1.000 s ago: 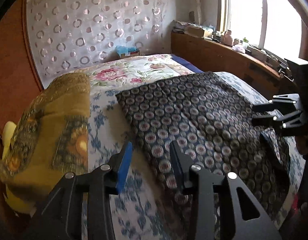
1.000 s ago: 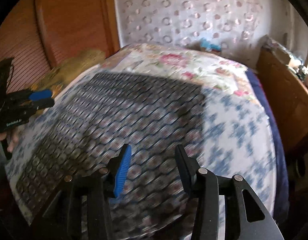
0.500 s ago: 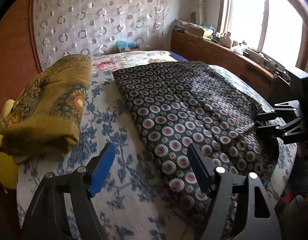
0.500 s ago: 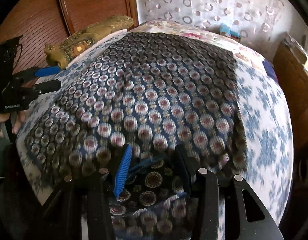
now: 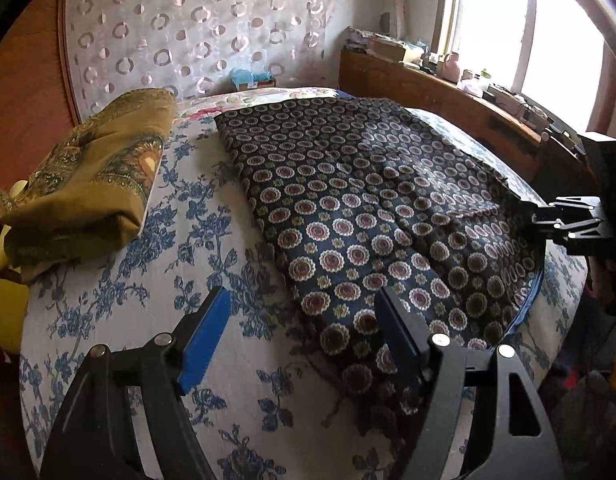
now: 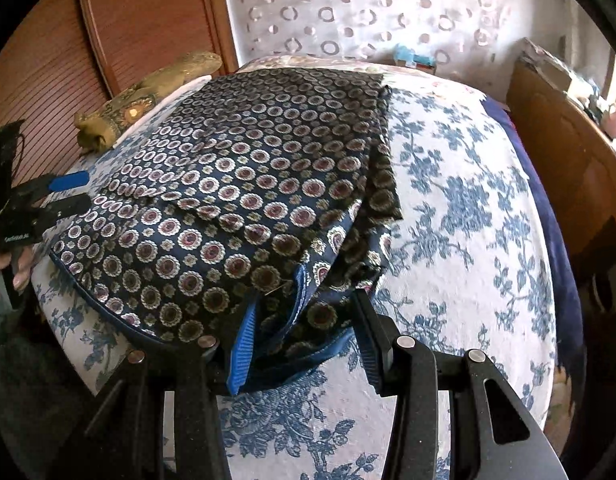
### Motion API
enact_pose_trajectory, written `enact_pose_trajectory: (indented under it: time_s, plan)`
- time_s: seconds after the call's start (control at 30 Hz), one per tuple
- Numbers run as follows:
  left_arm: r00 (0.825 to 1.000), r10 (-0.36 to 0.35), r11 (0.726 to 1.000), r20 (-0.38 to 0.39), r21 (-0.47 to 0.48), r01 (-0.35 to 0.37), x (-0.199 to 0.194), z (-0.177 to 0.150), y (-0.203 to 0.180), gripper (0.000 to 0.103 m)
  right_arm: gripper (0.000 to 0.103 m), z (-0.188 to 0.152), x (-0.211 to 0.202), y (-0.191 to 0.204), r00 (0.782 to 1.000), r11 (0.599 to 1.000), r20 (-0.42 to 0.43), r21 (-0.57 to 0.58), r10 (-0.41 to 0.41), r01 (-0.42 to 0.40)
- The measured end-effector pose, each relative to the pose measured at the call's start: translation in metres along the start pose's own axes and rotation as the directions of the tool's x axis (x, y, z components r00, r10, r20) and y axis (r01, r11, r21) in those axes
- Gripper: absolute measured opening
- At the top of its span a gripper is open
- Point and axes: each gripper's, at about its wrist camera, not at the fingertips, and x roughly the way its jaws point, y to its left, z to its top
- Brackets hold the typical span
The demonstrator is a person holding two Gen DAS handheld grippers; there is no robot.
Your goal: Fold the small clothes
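Bedroom scene from two wrist cameras over a bed [image 5: 120,300] covered in a white sheet with blue flowers. Spread flat across the bed lies the dark patterned cloth [image 5: 347,200], navy with rows of round medallions, folded over on itself so a stepped edge crosses its middle. The left wrist view looks along the left gripper [image 5: 304,320], whose blue-padded jaws stand wide apart with nothing between them; its right finger hovers over the cloth's near left corner, its left finger over bare sheet. Only this view shows the bright window [image 5: 547,32] and the cluttered wooden ledge [image 5: 447,88] at the far right, and it shows the folded mustard fabric [image 5: 88,184] large on the left, apart from the dark cloth. The right gripper [image 5: 539,220] appears at the right edge, its tips at the cloth's right border. The right wrist view shows what the other cannot: the right gripper [image 6: 304,332] half open, with a bunched, blue-trimmed corner of the cloth [image 6: 236,184] lying between its fingers; whether the pads press on it is unclear. It also shows a hand [image 6: 12,268] holding the left gripper [image 6: 74,190] at the far left, and a reddish wooden door [image 6: 148,20] behind.
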Motion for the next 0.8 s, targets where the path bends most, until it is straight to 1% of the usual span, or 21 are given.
enact_pose_trajectory:
  time_s: [0.07,0.2,0.37,0.5,0.6,0.63,0.67,0.73,0.8]
  plan:
    - [1.0,0.004,1.0,-0.008,-0.001,-0.004,0.0,-0.002,0.001,0.075,0.047,0.002,0.0,-0.002,1.0,1.0,0.005,0.009,-0.007,0.007]
    - [1.0,-0.015,1.0,-0.025,-0.014,0.014,0.002,-0.007,0.002,0.075,0.047,-0.002,0.001,-0.006,1.0,0.999,0.008,0.027,-0.028,0.028]
    - [0.999,-0.024,1.0,-0.04,-0.021,0.023,0.001,-0.013,0.0,0.075,0.047,-0.002,-0.002,-0.004,0.999,0.999,0.009,0.02,-0.042,0.042]
    - [0.998,-0.055,0.998,-0.033,-0.026,0.055,-0.006,-0.02,-0.003,0.075,0.047,-0.003,-0.007,0.0,0.998,0.998,0.024,0.018,-0.055,0.055]
    - [0.995,-0.09,0.996,-0.034,-0.033,0.089,-0.009,-0.025,-0.005,0.074,0.047,-0.002,-0.016,0.004,0.996,0.997,0.055,0.014,-0.072,0.072]
    - [0.995,-0.092,0.995,-0.031,-0.029,0.091,-0.011,-0.026,-0.005,0.07,0.047,-0.001,-0.021,0.006,0.995,0.997,0.069,0.011,-0.077,0.076]
    - [0.995,-0.093,0.995,-0.03,-0.025,0.092,-0.012,-0.027,-0.006,0.067,0.047,0.0,-0.024,0.008,0.994,0.997,0.082,0.008,-0.074,0.073]
    - [0.994,-0.106,0.994,-0.028,-0.025,0.106,-0.014,-0.029,-0.006,0.055,0.047,0.002,-0.03,0.012,0.992,0.999,0.116,0.0,-0.051,0.051]
    - [0.991,-0.132,0.991,-0.029,-0.032,0.131,-0.016,-0.031,-0.006,0.05,0.047,0.004,-0.035,0.017,0.99,0.999,0.134,-0.015,-0.043,0.045]
